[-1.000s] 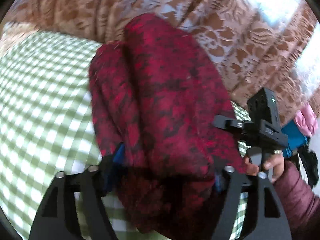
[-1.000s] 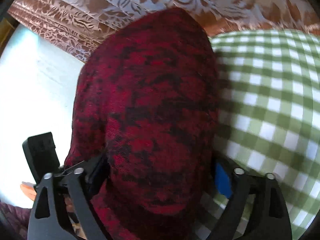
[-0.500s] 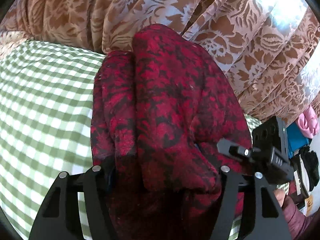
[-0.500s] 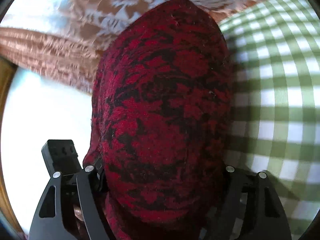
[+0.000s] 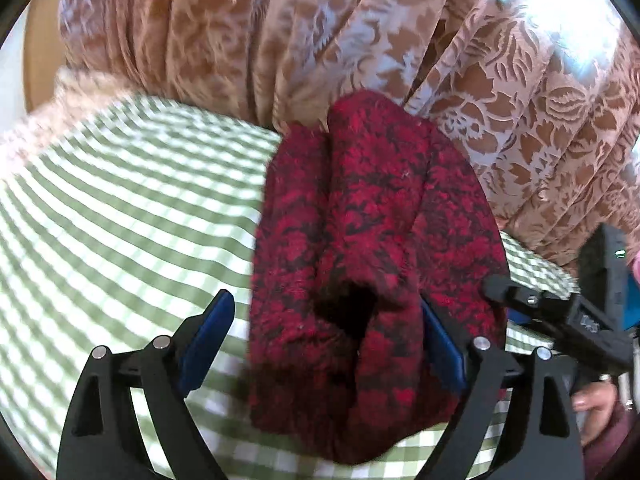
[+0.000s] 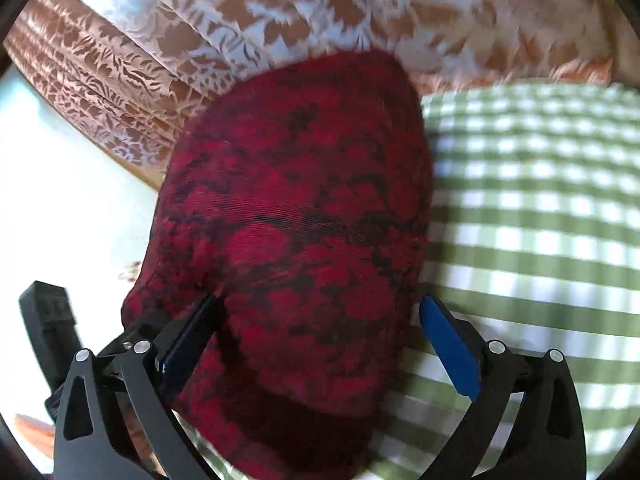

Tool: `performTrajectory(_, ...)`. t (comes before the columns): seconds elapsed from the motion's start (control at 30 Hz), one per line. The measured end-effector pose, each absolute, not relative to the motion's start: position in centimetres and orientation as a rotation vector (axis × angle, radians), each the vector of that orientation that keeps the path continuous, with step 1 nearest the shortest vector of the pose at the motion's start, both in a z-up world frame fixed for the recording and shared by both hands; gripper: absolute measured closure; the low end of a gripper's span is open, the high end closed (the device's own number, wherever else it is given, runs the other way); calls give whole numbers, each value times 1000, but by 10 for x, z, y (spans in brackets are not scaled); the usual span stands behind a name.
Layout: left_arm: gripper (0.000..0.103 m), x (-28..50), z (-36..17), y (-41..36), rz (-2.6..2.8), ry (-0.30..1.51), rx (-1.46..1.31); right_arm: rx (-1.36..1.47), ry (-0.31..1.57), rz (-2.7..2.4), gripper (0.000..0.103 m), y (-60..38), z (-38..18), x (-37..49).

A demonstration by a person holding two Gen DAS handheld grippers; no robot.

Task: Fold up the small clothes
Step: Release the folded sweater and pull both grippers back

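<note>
Opening at the near edge, the left gripper (image 5: pixel 324 340) and right gripper (image 6: pixel 320 336) have both let go of the folded red-and-black patterned knit garment (image 5: pixel 372 248), which lies bundled on the green-and-white checked cloth (image 5: pixel 120 216), its far end against the brown floral curtain (image 5: pixel 360 32); this fold looks finished.

Red-and-black knitted garment (image 6: pixel 296 248), folded, lying on green checked cloth (image 6: pixel 540 208) before patterned brown curtain (image 6: pixel 280 12), between the 2 blue pads (image 6: pixel 448 340) of the right gripper (image 6: pixel 316 340), jaws opening, right pad clear of it.
</note>
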State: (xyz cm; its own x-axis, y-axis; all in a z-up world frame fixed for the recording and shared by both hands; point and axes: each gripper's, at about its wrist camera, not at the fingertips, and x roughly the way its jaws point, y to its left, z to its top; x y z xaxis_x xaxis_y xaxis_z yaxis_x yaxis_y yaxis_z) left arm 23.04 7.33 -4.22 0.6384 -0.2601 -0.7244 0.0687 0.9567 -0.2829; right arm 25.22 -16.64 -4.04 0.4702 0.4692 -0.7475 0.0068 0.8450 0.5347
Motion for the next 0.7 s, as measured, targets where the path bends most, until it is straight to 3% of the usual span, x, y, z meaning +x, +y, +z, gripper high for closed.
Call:
performTrajectory(0.43, 3, 153, 0, 64, -26, 731, -88, 254, 909, -1, 4, -150, 7, 167)
performTrajectory(0.7, 3, 117, 6, 64, 8, 706, -64, 164, 857, -29, 4, -122, 20, 131)
